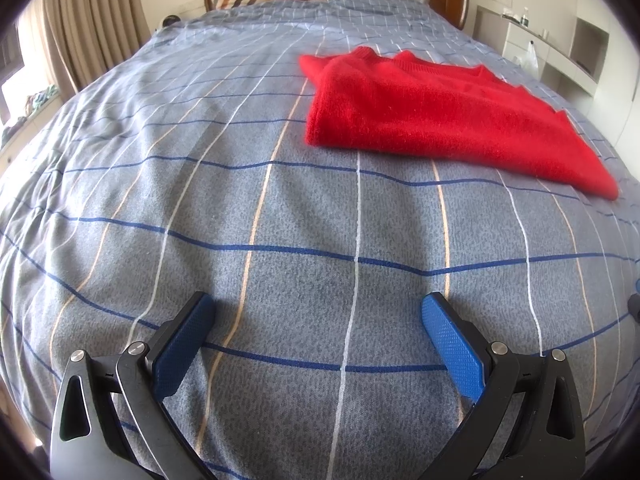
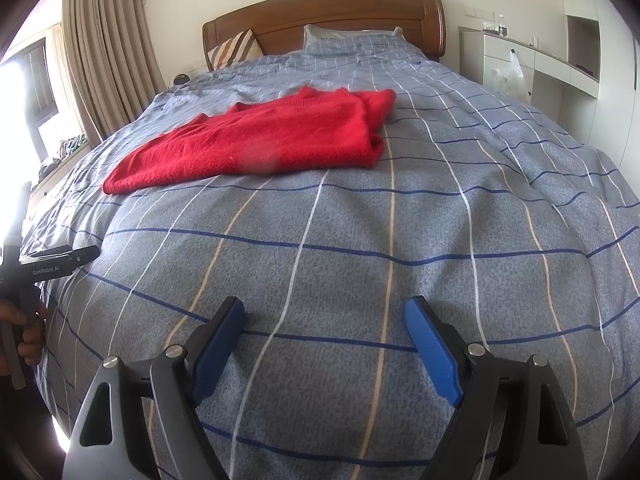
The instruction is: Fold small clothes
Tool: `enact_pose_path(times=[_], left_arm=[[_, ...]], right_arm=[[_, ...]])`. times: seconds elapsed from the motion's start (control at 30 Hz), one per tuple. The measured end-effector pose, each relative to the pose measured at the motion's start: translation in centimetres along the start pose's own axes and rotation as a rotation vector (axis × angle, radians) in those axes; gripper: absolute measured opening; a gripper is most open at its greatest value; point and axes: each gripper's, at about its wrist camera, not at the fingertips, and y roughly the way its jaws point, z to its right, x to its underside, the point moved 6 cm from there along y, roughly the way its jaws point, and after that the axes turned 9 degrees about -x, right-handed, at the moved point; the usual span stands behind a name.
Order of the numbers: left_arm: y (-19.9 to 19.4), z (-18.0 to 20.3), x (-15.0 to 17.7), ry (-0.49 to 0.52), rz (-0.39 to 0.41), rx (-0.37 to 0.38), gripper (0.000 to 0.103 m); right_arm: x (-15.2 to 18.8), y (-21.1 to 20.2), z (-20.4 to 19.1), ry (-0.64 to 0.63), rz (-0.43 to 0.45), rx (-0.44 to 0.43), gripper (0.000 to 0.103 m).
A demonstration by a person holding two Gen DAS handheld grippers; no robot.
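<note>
A red fuzzy sweater (image 1: 436, 116) lies folded on the blue-grey checked bedspread (image 1: 280, 220), well beyond both grippers. In the left wrist view it sits up and to the right of my left gripper (image 1: 318, 308), which is open with only bedspread between its blue pads. In the right wrist view the sweater (image 2: 272, 140) lies up and to the left of my right gripper (image 2: 325, 308), also open and holding nothing. The left gripper's black body, held by a hand (image 2: 28, 328), shows at the left edge of the right wrist view.
A wooden headboard (image 2: 320, 16) and a striped pillow (image 2: 236, 50) stand at the far end of the bed. Beige curtains (image 2: 104, 52) hang at the left. White cabinets (image 2: 552, 64) with a hanging plastic bag line the right wall.
</note>
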Motion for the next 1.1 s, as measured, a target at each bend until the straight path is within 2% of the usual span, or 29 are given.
enact_pose_path(times=[0.7,0.87,0.97,1.03,1.1], left_arm=[[-0.4,0.0,0.2,0.002,0.021,0.006,0.102],[-0.9,-0.1,0.5,-0.005,0.063,0.009,0.102],[-1.4,-0.2,0.4,-0.003,0.060,0.019,0.103],[-2.0,-0.6,0.2,0.000,0.044,0.033,0.102],[-3.1,-1.3,0.0,-0.016,0.058,0.043,0.102]], right_arm=[[0.3,0.1,-0.3,-0.025,-0.003,0.022,0.088],[0.3,0.2,-0.6,-0.041,-0.002,0.025,0.092],[0.3,0.2,-0.7,-0.047,-0.003,0.028,0.092],[0.0,-0.1,-0.6,-0.039,-0.018,0.019,0.092],[-1.2,-1.1,-0.5,-0.006,0.000,-0.029,0.092]])
